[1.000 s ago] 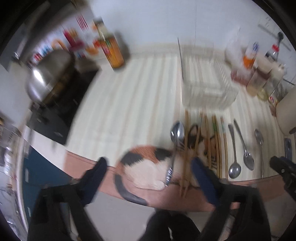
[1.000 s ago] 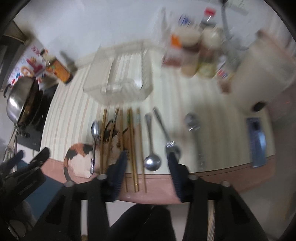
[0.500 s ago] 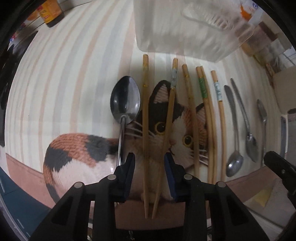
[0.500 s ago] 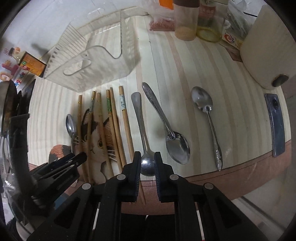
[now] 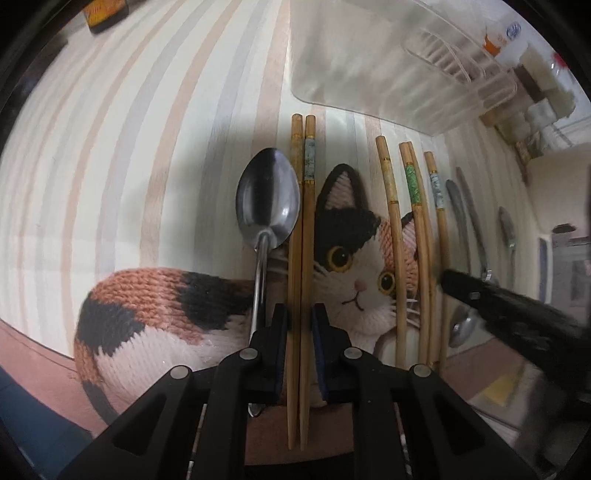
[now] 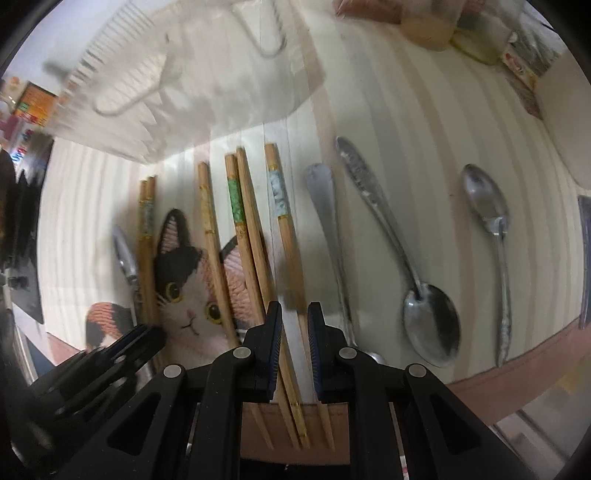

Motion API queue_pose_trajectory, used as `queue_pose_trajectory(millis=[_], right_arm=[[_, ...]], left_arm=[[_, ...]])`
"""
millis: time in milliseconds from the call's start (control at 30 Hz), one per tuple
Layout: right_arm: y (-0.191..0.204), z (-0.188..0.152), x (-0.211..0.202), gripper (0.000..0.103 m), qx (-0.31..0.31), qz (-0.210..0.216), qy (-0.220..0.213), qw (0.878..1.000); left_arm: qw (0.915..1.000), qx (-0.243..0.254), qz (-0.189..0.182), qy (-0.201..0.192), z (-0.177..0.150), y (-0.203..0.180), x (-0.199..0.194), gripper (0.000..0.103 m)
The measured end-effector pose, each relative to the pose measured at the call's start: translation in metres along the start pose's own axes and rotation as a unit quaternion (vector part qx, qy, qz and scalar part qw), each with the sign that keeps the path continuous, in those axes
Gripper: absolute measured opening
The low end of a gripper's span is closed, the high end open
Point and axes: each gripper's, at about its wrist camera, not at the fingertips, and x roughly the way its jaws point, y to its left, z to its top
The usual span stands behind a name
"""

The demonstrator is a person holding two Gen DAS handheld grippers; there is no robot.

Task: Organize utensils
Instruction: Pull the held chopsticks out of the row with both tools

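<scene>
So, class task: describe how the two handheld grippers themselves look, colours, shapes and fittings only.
Both the left gripper and the right gripper are matt black plastic linkages with triangular cut-outs and round silver pivot pins. Each ends in two flat black fingers faced with dark blue ribbed pads. No sleeves or markings show.

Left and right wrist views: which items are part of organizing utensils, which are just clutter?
Job: chopsticks between the left gripper fingers, other chopsticks, spoons, clear plastic rack, right gripper.
Clutter: cat mat, jars, bottle.
</scene>
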Motion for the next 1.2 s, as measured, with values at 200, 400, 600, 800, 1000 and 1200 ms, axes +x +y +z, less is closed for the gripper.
queue_pose_trajectory(millis=[200, 400, 600, 800, 1000, 1200], right_arm=[[0.004, -0.003, -0.005, 0.011, -0.004, -0.021, -0.004, 1.0], [0.006, -0.004, -0.011, 0.012, -0.001, -0.032, 0.0, 0.999], [0.015, -0.002, -0.01, 0.009, -0.008, -0.054, -0.005, 0.999], [0.009, -0.009, -0.012, 0.009, 0.012, -0.068, -0.002, 0.998], [-0.006, -0.01, -0.016, 0.009, 0.023, -0.041, 0.006, 0.999], [-0.009, -0.005, -0.01, 0.009, -0.009, -0.053, 0.005, 0.999]], left_arm=[[0.9968, -0.031, -0.074, 0.004, 0.003, 0.035, -0.005, 0.012], [0.9987, -0.001, -0.051, 0.004, 0.011, 0.04, -0.016, 0.012], [0.9992, 0.025, -0.03, 0.0, 0.016, 0.026, -0.015, 0.014], [0.9998, 0.011, 0.018, -0.007, 0.026, 0.036, -0.019, 0.016], [0.9993, -0.022, -0.029, -0.011, 0.026, 0.049, -0.035, 0.015], [0.9996, -0.018, 0.019, -0.01, 0.022, 0.033, -0.017, 0.014]])
